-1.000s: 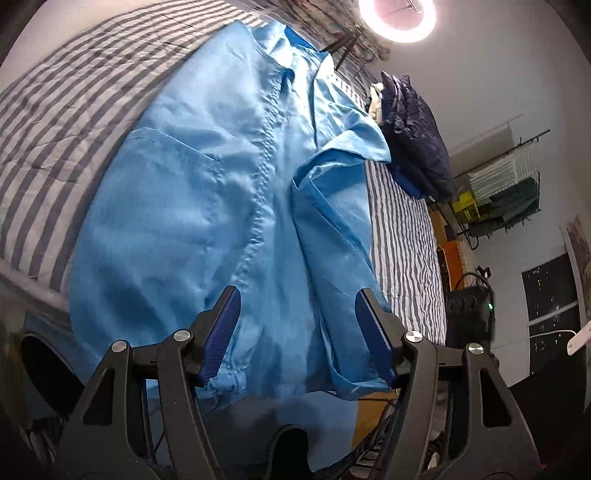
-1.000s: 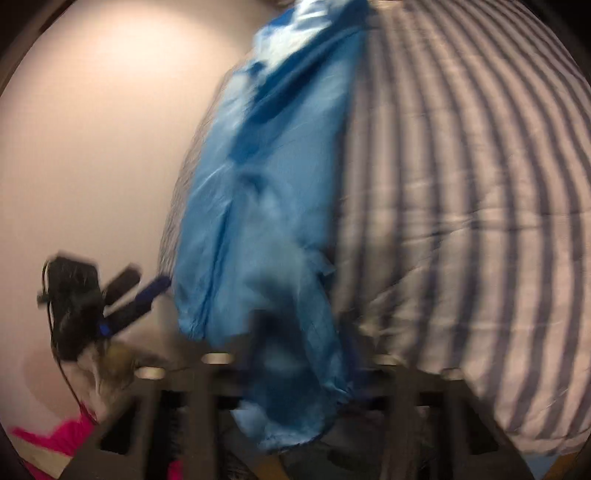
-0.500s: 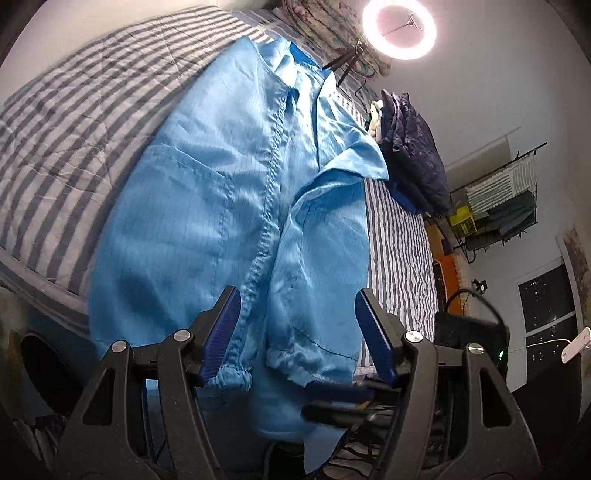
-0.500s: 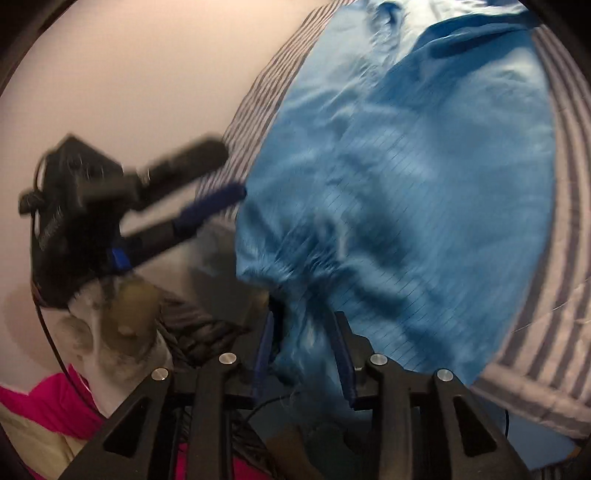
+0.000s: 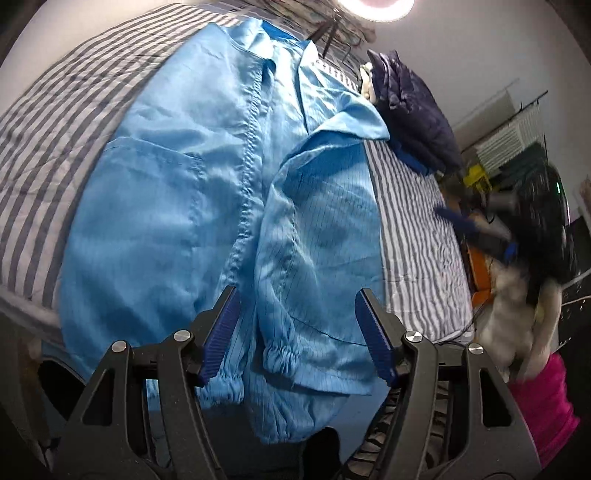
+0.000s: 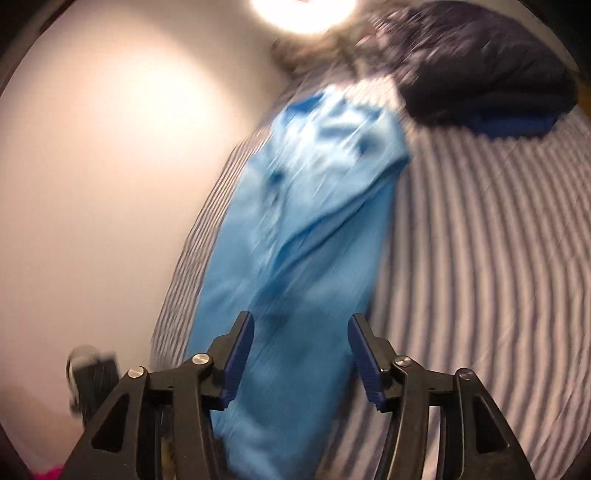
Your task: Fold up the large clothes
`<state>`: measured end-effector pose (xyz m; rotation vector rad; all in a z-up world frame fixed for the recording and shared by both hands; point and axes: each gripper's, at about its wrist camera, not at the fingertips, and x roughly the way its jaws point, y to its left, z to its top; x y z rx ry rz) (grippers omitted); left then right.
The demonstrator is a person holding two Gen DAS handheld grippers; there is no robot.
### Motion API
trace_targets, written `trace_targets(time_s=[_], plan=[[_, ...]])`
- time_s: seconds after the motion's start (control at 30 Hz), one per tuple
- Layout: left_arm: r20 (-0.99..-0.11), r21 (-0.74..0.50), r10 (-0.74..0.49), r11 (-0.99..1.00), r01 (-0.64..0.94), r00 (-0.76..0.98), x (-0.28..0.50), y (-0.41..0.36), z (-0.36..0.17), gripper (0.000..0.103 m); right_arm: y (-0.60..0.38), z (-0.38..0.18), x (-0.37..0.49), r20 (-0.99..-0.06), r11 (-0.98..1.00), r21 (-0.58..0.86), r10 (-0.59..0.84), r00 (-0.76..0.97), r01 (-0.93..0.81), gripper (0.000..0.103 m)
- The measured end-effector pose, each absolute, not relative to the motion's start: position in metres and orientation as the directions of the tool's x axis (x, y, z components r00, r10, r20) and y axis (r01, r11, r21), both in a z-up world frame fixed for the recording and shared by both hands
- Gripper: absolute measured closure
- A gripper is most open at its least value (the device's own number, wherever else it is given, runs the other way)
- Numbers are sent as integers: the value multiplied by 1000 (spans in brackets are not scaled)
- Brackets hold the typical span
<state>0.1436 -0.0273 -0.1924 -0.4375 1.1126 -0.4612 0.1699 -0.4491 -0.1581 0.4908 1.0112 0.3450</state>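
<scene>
A light blue button-up coat (image 5: 177,206) lies front-up on the striped bed, collar at the far end, hem hanging over the near edge. Its right sleeve (image 5: 314,266) is folded in over the body, the gathered cuff near the hem. My left gripper (image 5: 297,339) is open and empty, just above the cuff. My right gripper (image 6: 301,354) is open and empty above the coat (image 6: 303,236) in the blurred right wrist view. The right gripper also shows in the left wrist view (image 5: 476,225), off the bed's right side.
The striped bed cover (image 5: 417,236) extends to the right of the coat. A dark navy padded jacket (image 5: 417,114) lies at the bed's far right corner. A ring light (image 5: 373,5) glows beyond the head. A rack and clutter (image 5: 517,147) stand at the right.
My right gripper let go of the sleeve, opened, and pulled back to the bed's right side. The sleeve now lies folded across the coat. The left gripper stayed open, shifting slightly.
</scene>
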Motion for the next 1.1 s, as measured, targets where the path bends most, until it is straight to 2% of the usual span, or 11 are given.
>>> trace_targets(time_s=[0.23, 0.5, 0.67, 0.7, 0.8, 0.83, 0.87, 0.97, 1.1], plan=[[-765, -514, -539, 841, 171, 352, 152, -38, -204, 39, -481, -177, 246, -692, 804, 588, 445, 568, 87, 40], [-784, -506, -538, 843, 184, 309, 159, -47, -222, 42, -498, -225, 312, -673, 706, 669, 445, 591, 231, 40], [-790, -510, -540, 841, 177, 290, 163, -49, -232, 42, -499, -249, 344, -655, 658, 705, 461, 599, 264, 41], [-789, -512, -541, 841, 175, 291, 163, -49, -232, 42, -497, -251, 351, -650, 657, 709, 468, 599, 257, 44], [-786, -517, -545, 838, 173, 293, 165, -50, -233, 42, -487, -248, 365, -655, 669, 704, 483, 581, 238, 87], [-785, -518, -546, 838, 171, 294, 165, -50, -233, 42, -482, -243, 370, -660, 683, 692, 469, 587, 233, 98], [-784, -519, -546, 837, 173, 295, 165, -50, -233, 42, -478, -236, 372, -657, 693, 687, 466, 593, 217, 101], [-784, -514, -545, 838, 181, 296, 165, -51, -233, 42, -457, -201, 378, -667, 759, 631, 427, 610, 159, 103], [-781, -516, -549, 836, 189, 297, 166, -52, -234, 42, -402, -165, 401, -723, 886, 459, 326, 609, 71, 103]])
